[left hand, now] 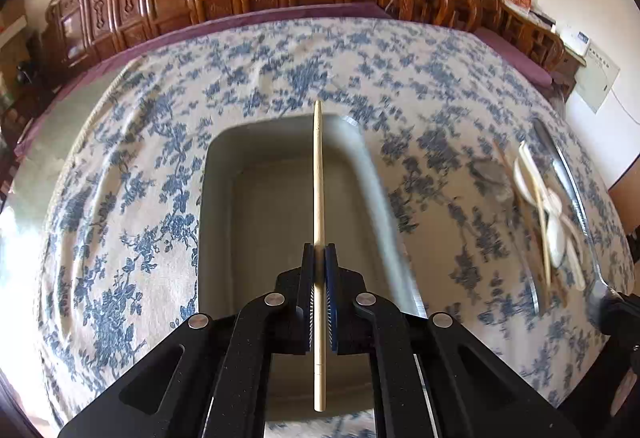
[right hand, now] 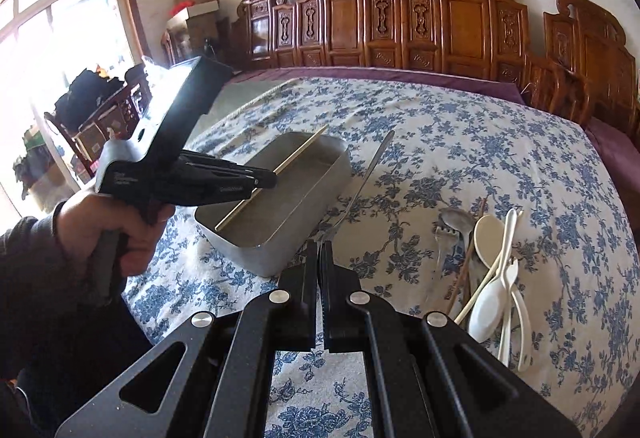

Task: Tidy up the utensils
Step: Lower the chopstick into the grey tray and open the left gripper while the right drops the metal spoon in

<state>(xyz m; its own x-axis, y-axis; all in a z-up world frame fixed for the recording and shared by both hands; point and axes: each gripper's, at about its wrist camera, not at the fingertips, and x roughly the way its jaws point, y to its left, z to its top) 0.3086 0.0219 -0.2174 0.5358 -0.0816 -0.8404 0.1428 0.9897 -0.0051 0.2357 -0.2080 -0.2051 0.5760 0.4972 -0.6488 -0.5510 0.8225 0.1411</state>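
The left gripper (left hand: 319,294) is clamped on one chopstick (left hand: 318,197), and its two blue pads press tight on the thin wooden stick from both sides. The stick pokes out far past the pads and also sticks back toward the camera. It hangs over the metal tray (left hand: 224,173), a plain gray box with rounded corners that sits on the blue flower cloth (left hand: 132,157). From the right wrist view you can see the same left gripper (right hand: 264,179) in a hand (right hand: 108,226), holding the chopstick (right hand: 280,167) tilted over the metal tray (right hand: 304,193), with the low end of the stick down inside the tray near its near wall. The right gripper (right hand: 319,258) has its jaws together on a metal utensil (right hand: 364,181) (a long, thin silver handle, and I cannot tell what kind it is). This handle points up and away, just to the right of the tray. Farther right on the flower cloth (right hand: 480,141) lies a pile of utensils (right hand: 484,270): white plastic spoons (right hand: 486,308), a white fork, a metal fork (right hand: 444,238), a metal spoon and a brown chopstick, all touching and crossing each other. In the left wrist view that pile (left hand: 544,213) is blurry, off to the right, well apart from the tray. Carved wooden chairs (right hand: 400,25) stand along the far side.
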